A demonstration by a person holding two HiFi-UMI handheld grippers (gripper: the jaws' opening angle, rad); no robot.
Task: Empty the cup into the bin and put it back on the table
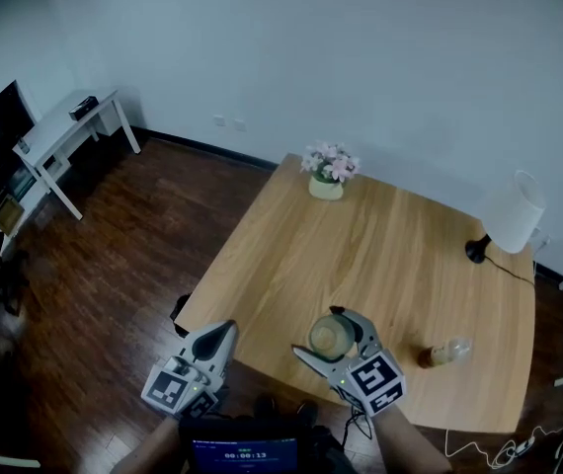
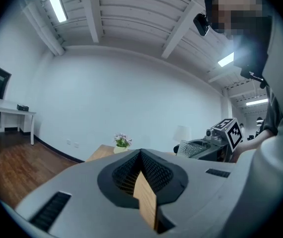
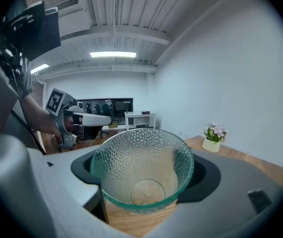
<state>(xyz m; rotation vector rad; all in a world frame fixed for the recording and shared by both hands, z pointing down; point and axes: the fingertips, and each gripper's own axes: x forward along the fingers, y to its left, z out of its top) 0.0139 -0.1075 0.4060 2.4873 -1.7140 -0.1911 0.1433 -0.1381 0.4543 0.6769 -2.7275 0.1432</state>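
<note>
A clear dimpled glass cup (image 1: 331, 336) stands near the front edge of the wooden table (image 1: 361, 255). My right gripper (image 1: 336, 342) is shut on it, one jaw on each side. In the right gripper view the cup (image 3: 141, 170) fills the space between the jaws, and it looks empty, with wood showing under its base. My left gripper (image 1: 225, 328) hangs off the table's front left corner, shut and holding nothing. In the left gripper view its jaws meet around a thin slit. No bin is in sight.
A small pot of pink flowers (image 1: 327, 171) sits at the table's far edge and a white lamp (image 1: 507, 215) at its right edge. A small bottle (image 1: 444, 352) lies right of the cup. A white side table (image 1: 69, 131) stands far left on the dark wood floor.
</note>
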